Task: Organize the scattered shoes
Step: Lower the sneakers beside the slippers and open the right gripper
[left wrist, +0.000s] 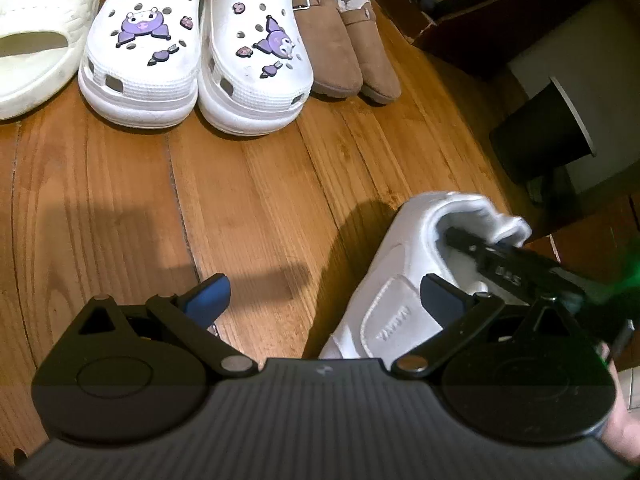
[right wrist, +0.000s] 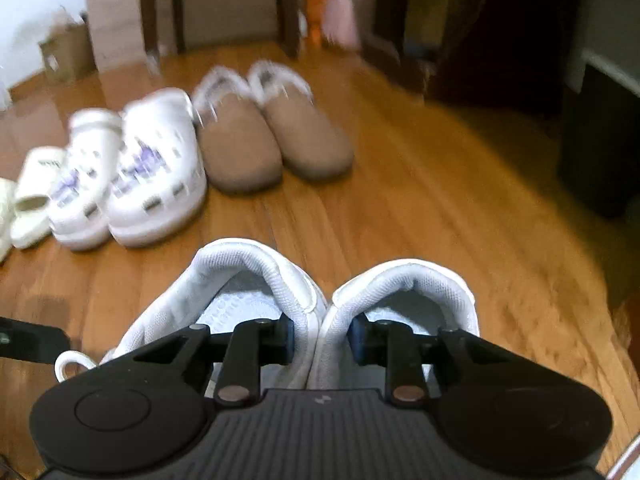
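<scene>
Wooden floor (left wrist: 260, 200), plank boards, warm brown.

Row at the far side, toes facing the cameras, left to right: cream slides (left wrist: 36, 40), one printed "NEON"; pair of white clogs (left wrist: 200, 52) with purple cartoon charms; pair of tan fleece-lined slippers (left wrist: 352, 56) with buckle straps. Pairs stand side by side, each shoe touching or just beside its mate.

White sneakers (right wrist: 320, 300), pair, near the cameras and well apart from the row. In the right wrist view they sit side by side, inner collars pressed together.

Right gripper (right wrist: 320, 338): one finger inside each sneaker's opening, both inner collars pinched between the pads; clamped on the pair. The background in this view is motion-blurred.

Left gripper (left wrist: 324, 300): jaws spread wide, blue pads (left wrist: 208, 296) bare, nothing between them, over bare floor just left of the sneakers.

Dark furniture (left wrist: 540, 132) at right.
</scene>
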`<action>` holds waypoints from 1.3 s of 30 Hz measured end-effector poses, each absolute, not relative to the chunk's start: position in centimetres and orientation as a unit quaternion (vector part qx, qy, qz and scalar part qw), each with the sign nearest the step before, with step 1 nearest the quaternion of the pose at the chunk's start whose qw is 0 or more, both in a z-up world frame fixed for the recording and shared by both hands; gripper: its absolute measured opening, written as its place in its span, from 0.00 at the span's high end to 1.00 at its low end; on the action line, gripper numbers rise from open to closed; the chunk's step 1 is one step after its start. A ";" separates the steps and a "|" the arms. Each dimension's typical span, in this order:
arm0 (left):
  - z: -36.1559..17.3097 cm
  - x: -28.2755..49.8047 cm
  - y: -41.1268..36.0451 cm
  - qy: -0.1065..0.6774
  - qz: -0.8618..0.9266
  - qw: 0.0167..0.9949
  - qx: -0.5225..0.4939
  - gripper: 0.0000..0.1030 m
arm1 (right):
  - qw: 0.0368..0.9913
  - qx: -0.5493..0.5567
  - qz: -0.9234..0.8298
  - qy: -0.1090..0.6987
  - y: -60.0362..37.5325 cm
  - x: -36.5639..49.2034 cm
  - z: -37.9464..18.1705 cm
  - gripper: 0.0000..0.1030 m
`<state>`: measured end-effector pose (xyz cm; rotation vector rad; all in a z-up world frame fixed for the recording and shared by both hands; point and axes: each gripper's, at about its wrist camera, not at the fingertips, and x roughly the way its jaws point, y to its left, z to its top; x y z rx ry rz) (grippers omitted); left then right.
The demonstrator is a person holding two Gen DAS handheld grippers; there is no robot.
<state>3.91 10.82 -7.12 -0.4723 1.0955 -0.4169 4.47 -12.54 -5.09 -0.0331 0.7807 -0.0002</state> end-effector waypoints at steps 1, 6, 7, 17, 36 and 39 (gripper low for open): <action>-7.2 3.8 10.9 0.512 -0.194 0.807 -0.221 0.00 | 0.930 -0.017 -0.001 0.368 -12.6 4.3 -4.8 0.75; -7.9 3.6 10.9 0.515 -0.182 0.811 -0.211 0.00 | 0.950 -0.038 -0.027 0.309 -14.0 5.2 -2.4 0.75; -8.1 3.7 10.9 0.514 -0.179 0.812 -0.211 0.00 | 0.953 -0.041 -0.032 0.300 -14.4 5.3 -1.8 0.75; -8.1 2.7 11.8 0.526 -0.170 0.806 -0.214 0.00 | 0.973 -0.065 -0.068 0.212 -19.2 8.4 5.5 0.75; -9.6 6.1 11.3 0.509 -0.146 0.816 -0.230 0.00 | 0.943 -0.175 -0.094 0.266 -22.6 32.9 1.7 0.75; -10.3 6.4 11.1 0.513 -0.151 0.813 -0.230 0.00 | 0.931 -0.223 -0.085 0.276 -20.9 37.6 0.5 0.75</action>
